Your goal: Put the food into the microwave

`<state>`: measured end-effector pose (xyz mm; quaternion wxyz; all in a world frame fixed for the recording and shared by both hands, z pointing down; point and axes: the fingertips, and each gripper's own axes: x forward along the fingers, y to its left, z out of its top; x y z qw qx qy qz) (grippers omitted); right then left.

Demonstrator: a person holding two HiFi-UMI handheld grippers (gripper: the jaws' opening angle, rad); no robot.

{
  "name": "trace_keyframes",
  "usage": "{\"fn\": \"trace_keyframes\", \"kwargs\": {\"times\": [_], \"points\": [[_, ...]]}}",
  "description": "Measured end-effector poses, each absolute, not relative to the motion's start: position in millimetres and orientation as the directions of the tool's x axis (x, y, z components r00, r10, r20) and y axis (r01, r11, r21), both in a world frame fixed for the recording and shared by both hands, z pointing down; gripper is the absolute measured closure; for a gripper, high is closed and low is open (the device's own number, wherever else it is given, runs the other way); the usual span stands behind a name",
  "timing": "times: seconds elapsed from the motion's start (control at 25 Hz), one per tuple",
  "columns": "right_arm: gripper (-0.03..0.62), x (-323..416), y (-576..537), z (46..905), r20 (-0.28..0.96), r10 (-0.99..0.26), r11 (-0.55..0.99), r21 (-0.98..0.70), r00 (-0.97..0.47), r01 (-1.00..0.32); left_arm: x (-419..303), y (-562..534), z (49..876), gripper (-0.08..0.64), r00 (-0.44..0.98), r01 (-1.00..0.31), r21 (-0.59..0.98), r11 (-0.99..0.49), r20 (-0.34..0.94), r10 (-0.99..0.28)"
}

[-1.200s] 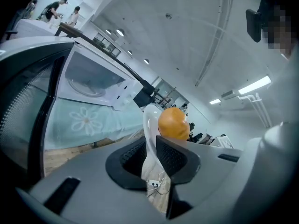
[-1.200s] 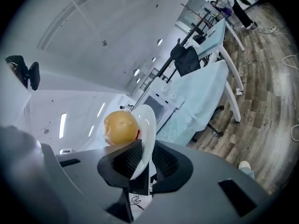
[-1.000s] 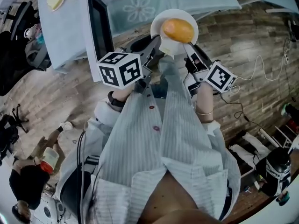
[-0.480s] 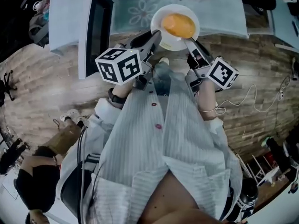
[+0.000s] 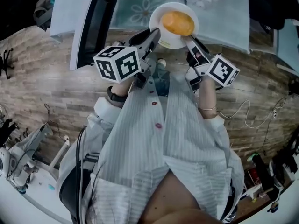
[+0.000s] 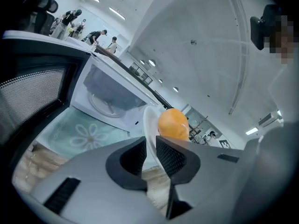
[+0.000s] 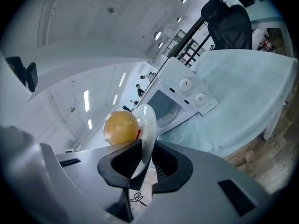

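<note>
Person stands at a desk (image 5: pixel 224 17) covered in pale cloth with a flower print (image 5: pixel 136 12), both tongs up front. The left tongs (image 5: pixel 155 32) are clamped on the left rim of a white plate (image 5: pixel 168 42). The left tongs view shows the rim edge pinched between the 2 ribbed pads. The right tongs (image 5: pixel 188 41) are clamped on the plate's right rim, and the right tongs view shows the rim wedged between those jaws too. So the plate has 2 grips, 1 per side, and in the head view it looks roughly level.

1 round orange-yellow food item (image 5: pixel 177 23) sits in the middle of the plate. Cannot tell what food it is.

Plate and food are outside the microwave (image 6: pixel 110 94), just in front of it, over the near edge of the desk in the head view. The microwave door (image 5: pixel 91 24) hangs open to the left and the cavity is visible with a round turntable (image 6: pixel 106 107) inside. 2 knobs (image 7: pixel 186 84) sit on its control panel.

A marker cube rides on each tong, left (image 5: pixel 117 63) and right (image 5: pixel 223 70). Wood-plank floor (image 5: pixel 46 83) below. A striped shirt (image 5: pixel 163 139) fills the lower frame.
</note>
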<state>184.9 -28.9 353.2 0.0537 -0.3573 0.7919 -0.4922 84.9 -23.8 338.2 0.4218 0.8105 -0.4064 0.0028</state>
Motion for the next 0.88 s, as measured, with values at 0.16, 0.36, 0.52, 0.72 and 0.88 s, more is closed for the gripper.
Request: {"fn": "trace_keyframes", "kwargs": {"times": [0.16, 0.36, 0.52, 0.72, 0.88], "points": [[0.509, 181, -30, 350, 0.258, -0.598, 0.272, -0.825, -0.759, -0.495, 81, -23, 334, 0.503, 0.65, -0.675, 0.676, -0.296, 0.355, -0.672], [0.509, 169, -53, 348, 0.268, -0.587, 0.271, -0.824, -0.764, -0.498, 68, -45, 331, 0.503, 0.637, -0.677, 0.681, -0.281, 0.351, -0.686], [0.509, 157, -82, 347, 0.268, -0.576, 0.282, -0.822, -0.772, -0.495, 57, -73, 330, 0.503, 0.629, -0.678, 0.682, -0.273, 0.347, -0.696], [0.509, 152, -95, 344, 0.267, -0.557, 0.296, -0.821, -0.787, -0.488, 52, -82, 328, 0.503, 0.617, -0.68, 0.685, -0.261, 0.344, -0.707], [0.509, 145, -107, 350, 0.267, -0.543, 0.302, -0.823, -0.796, -0.481, 46, -93, 333, 0.503, 0.613, -0.683, 0.684, -0.257, 0.345, -0.711]]}}
